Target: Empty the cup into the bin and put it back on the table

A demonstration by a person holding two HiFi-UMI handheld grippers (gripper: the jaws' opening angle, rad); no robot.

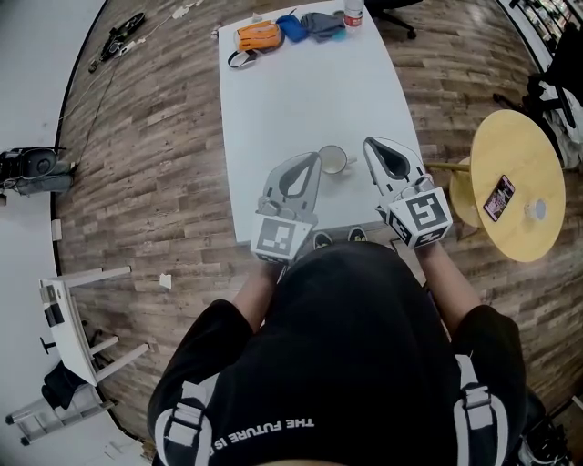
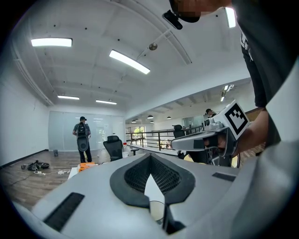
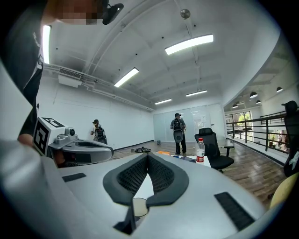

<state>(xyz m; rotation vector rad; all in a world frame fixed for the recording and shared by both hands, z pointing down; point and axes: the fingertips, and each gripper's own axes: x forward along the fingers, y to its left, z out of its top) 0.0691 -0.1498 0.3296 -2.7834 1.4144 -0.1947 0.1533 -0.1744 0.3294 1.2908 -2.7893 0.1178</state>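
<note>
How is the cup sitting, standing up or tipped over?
Standing up. In the head view the cup sits on the white table with its round open mouth facing up.

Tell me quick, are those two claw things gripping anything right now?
Left gripper: closed, holding nothing.
Right gripper: closed, holding nothing.
The cup sits on the table between them.

A long white table (image 1: 273, 109) stands on a wooden floor (image 1: 155, 182). A cup (image 1: 332, 160) sits near its near end. Along the far edge lie an orange pouch (image 1: 258, 35), a blue pouch (image 1: 293, 26), a grey bundle (image 1: 322, 24) and a bottle (image 1: 353, 13).
</note>
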